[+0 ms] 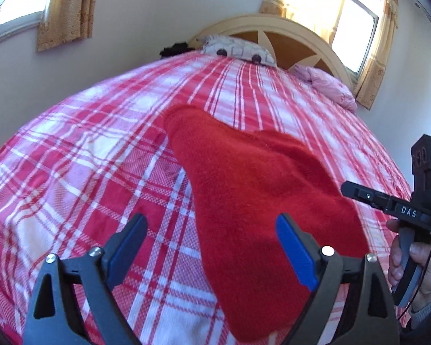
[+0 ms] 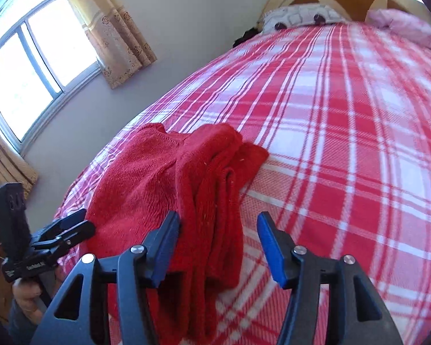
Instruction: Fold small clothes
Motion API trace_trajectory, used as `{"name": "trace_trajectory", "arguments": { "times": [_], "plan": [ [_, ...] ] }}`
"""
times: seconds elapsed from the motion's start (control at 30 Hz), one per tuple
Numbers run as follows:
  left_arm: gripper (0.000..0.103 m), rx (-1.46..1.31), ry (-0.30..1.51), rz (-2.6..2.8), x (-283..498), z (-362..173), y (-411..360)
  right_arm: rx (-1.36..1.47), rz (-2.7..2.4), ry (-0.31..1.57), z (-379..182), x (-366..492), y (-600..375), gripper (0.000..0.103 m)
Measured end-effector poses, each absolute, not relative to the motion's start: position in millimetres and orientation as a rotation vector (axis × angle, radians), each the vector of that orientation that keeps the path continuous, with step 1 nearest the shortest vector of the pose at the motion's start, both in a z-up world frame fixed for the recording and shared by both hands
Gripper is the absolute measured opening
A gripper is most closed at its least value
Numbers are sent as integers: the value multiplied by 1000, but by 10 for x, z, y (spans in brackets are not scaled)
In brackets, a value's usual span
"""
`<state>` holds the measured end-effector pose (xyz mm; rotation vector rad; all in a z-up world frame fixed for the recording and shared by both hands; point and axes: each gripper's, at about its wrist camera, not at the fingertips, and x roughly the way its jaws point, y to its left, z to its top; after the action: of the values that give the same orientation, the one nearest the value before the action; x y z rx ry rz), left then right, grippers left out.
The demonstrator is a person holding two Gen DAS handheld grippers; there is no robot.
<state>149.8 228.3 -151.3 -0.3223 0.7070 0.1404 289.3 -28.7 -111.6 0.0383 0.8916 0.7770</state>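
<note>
1. Work surface: a bed covered by a red, pink and white plaid bedspread (image 1: 80, 178), seen from both wrist cameras.
2. Task item: a red knitted sweater (image 1: 244, 189) lies on the bedspread at the near end of the bed. In the right wrist view it shows folded layers, with a narrow doubled strip running toward the camera and a broader panel to its left.
3. Left gripper (image 1: 212, 248): jaws stand wide apart. The blue pads (image 1: 294, 254) press on nothing; the sweater's near end lies loose between and below them.
4. Right gripper (image 2: 218, 248): jaws partly spread. The sweater's doubled strip lies between the fingers (image 2: 270, 250), with no pad closed on it. Whether the left finger brushes the cloth, cannot tell.
5. Each tool appears in the other's camera: the right one at the right edge of the left wrist view, held by a hand (image 1: 413, 261); the left one at the lower left of the right wrist view.
6. Far end of bed: a cream and brown arched headboard (image 1: 298, 40), a patterned pillow (image 1: 238, 49) and a pink quilted bundle (image 1: 330, 86).
7. Windows with yellow patterned curtains (image 1: 66, 8) on the walls; strong daylight.
</note>
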Motion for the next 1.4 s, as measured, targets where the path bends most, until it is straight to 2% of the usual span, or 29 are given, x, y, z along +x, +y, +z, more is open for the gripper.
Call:
{"name": "trace_trajectory", "arguments": {
  "times": [0.07,0.13,0.17,0.33,0.43,0.83,1.4],
  "plan": [
    [99,-285,673,159,1428,-1354,2197,2,748,826,-938,2707,-327,61],
    [100,-225,631,179,1341,-1173,2105,-33,727,736,-723,2471,-391,78],
    [103,-201,597,187,1270,-1072,2054,-42,722,698,-627,2360,-430,80],
    [103,-160,533,151,1054,-758,1875,-51,735,572,-186,1851,-648,81],
    [103,-135,495,138,953,-594,1767,-53,739,524,25,1613,-742,91],
    [103,-99,396,117,663,-231,1573,-72,690,403,474,1102,-929,91],
    [103,-108,377,123,591,-178,1579,-50,673,403,488,1012,-985,91]
  ]
}}
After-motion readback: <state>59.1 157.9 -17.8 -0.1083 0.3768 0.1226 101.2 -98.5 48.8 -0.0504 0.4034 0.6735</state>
